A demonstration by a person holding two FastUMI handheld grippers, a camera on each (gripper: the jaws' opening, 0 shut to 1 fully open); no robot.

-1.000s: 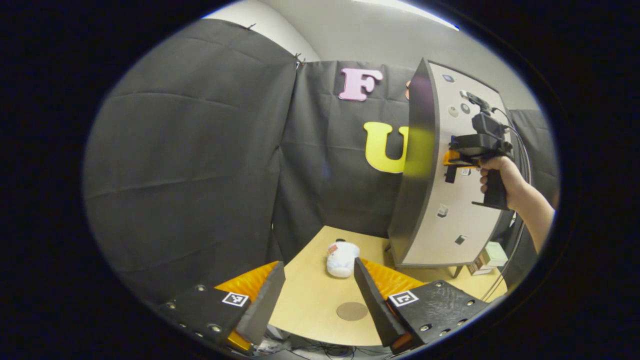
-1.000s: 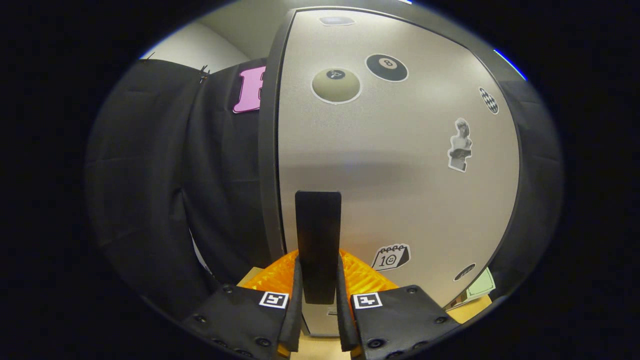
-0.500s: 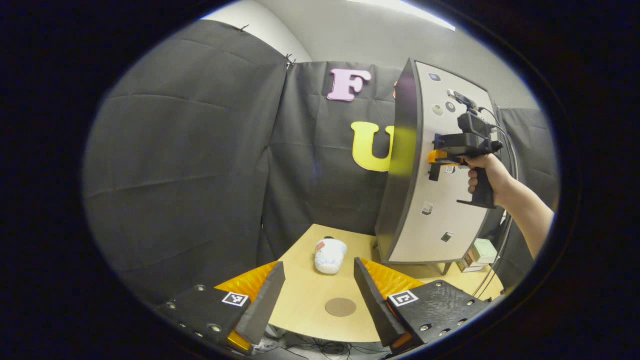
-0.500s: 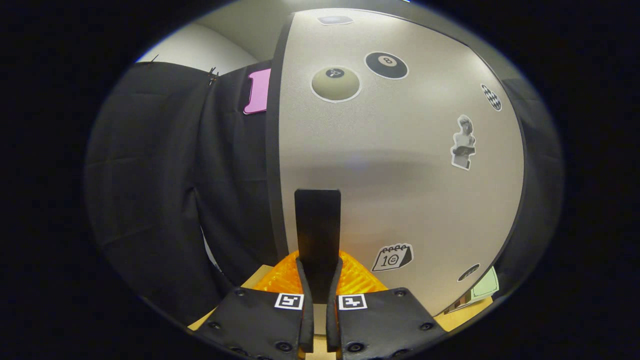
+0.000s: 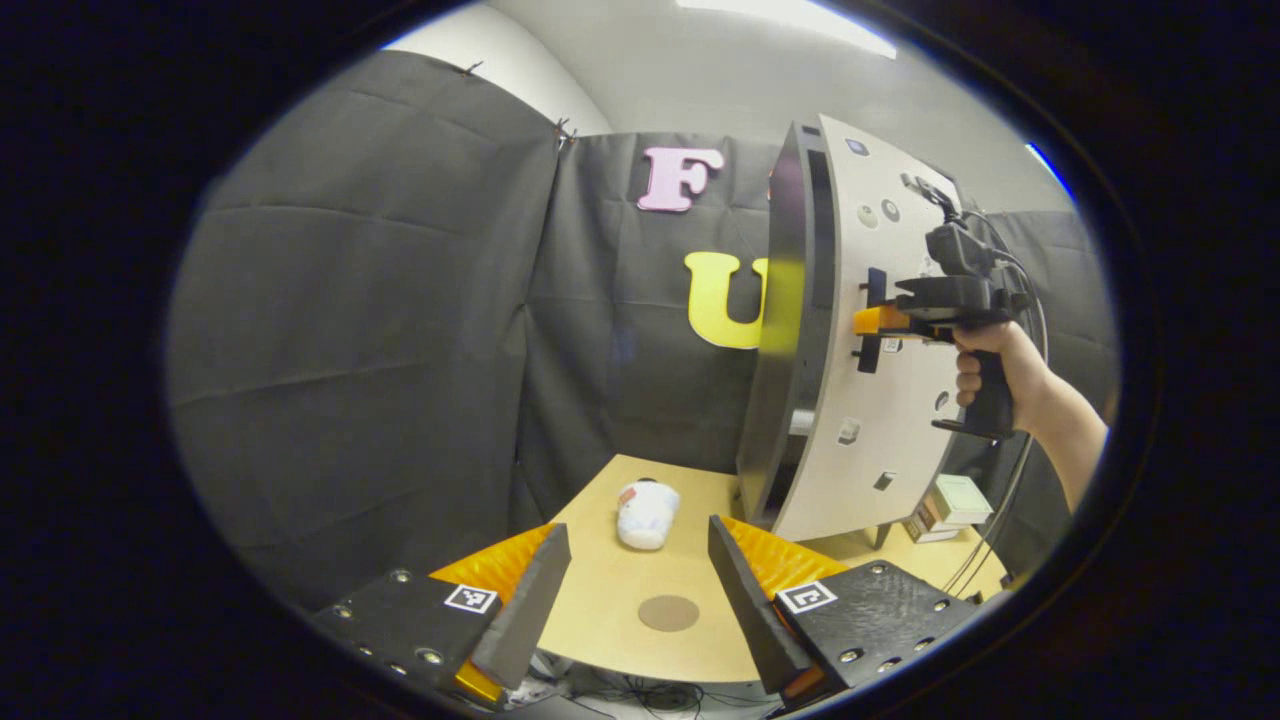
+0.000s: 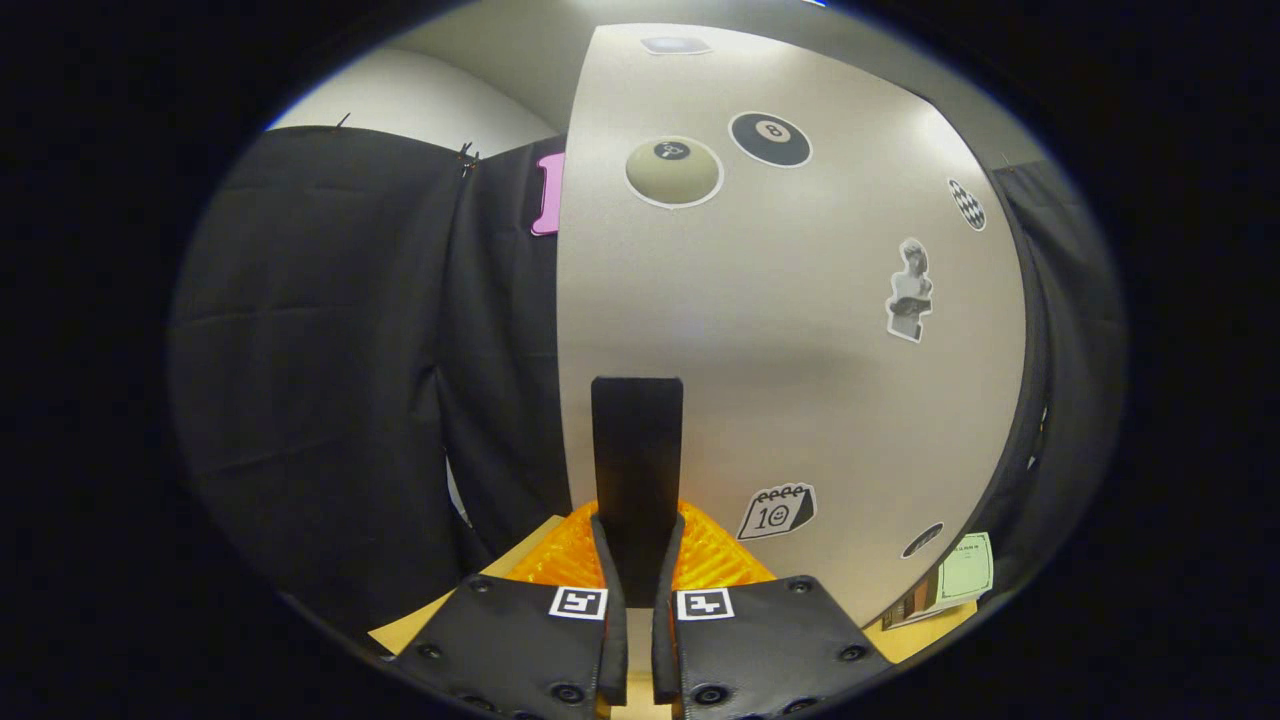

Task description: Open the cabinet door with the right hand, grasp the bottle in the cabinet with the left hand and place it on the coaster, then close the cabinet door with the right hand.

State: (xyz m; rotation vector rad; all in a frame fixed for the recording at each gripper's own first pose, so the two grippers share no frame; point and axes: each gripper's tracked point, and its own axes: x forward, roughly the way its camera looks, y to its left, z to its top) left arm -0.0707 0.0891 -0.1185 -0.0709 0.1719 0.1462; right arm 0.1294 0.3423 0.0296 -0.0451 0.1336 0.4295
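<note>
- On the right of the left gripper view, the right gripper [image 5: 868, 322] has both fingers squeezed on the black handle [image 6: 637, 470] of the cabinet door [image 6: 800, 350]; the door stands a little open
- Near the bottom, the left gripper [image 5: 628, 575] has its fingers spread wide, holding nothing
- Far on the table [image 5: 620, 620] lies a white soft toy [image 5: 642, 514]; the round coaster [image 5: 668, 613] sits nearer
- I cannot see the bottle

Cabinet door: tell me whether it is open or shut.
Partly open. In the left gripper view the cabinet door stands off the cabinet's dark side; the right gripper grips its handle.
</note>
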